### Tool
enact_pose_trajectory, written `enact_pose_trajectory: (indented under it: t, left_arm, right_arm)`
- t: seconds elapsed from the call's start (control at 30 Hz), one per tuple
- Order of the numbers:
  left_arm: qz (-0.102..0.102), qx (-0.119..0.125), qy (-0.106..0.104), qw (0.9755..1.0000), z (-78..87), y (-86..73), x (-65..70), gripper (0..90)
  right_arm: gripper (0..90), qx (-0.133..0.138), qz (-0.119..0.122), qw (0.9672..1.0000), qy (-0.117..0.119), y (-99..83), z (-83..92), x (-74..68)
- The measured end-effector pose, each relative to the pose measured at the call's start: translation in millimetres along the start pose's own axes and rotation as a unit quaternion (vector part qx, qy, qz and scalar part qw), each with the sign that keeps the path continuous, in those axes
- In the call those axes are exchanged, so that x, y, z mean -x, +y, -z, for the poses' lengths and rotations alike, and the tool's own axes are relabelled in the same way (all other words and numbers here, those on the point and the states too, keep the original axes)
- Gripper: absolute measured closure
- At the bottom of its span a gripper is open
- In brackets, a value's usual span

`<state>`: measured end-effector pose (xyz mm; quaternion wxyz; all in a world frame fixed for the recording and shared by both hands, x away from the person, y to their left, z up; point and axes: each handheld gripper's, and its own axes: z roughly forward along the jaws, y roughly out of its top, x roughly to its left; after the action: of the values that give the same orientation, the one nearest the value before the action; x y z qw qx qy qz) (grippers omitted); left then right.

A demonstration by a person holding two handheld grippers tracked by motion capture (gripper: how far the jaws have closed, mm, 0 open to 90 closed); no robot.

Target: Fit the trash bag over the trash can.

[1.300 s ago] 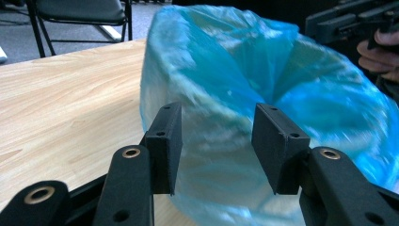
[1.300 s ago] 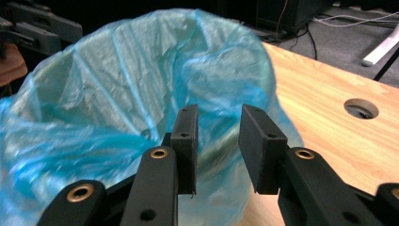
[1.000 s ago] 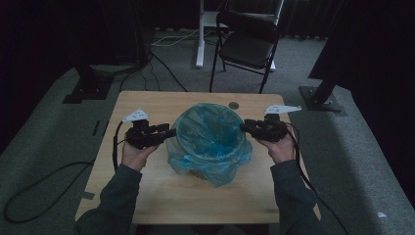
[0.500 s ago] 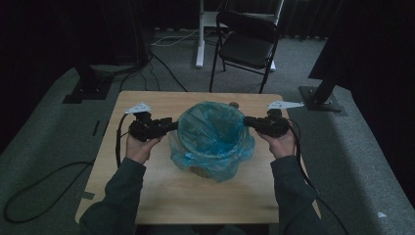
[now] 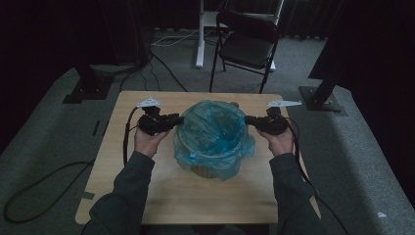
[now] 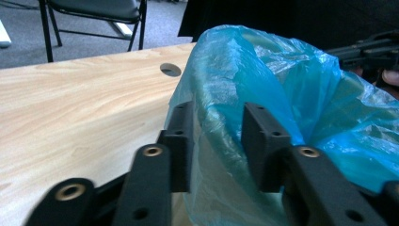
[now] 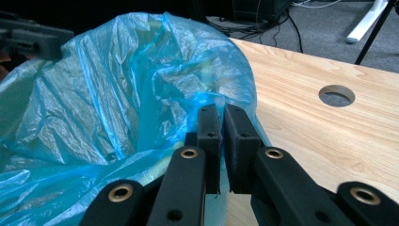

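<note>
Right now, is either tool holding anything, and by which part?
The right tool pinches the blue bag's rim on its side. The left tool straddles the opposite rim, its jaws just closing, not yet pressing.

The bag between the fingers is thin, crinkled, glossy blue plastic; those pads look matt black. The table beside them is smooth pale wood.

A light wooden table carries a blue-bagged bin.
</note>
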<state>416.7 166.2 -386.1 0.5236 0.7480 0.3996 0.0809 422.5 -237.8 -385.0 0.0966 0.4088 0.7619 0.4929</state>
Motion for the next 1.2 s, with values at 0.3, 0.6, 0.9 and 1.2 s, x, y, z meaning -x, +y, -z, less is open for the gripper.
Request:
enact_pose_trajectory:
  t: [0.3, 0.6, 0.9, 1.2]
  left_arm:
    - [-0.005, 0.022, 0.021, 0.9995, -1.3, 7.1, 0.3, 85.4]
    - [0.008, -0.002, 0.038, 0.9993, -9.7, -0.6, -11.2, 89.0]
    - [0.017, -0.029, 0.040, 0.9986, -14.2, -17.4, -21.0, 88.7]
    - [0.011, -0.022, 0.029, 0.9993, -18.9, -15.3, -17.6, 85.0]
  right_arm:
    - [85.7, -0.003, 0.007, 0.9999, -0.008, 1.2, 3.5, 0.0]
    - [87.1, -0.020, 0.007, 0.9996, -0.018, -0.1, 2.5, 1.2]
    - [87.7, -0.062, 0.002, 0.9977, -0.028, -12.4, -3.5, 5.5]
    - [87.8, -0.116, -0.001, 0.9928, -0.031, -20.2, -15.3, 8.6]
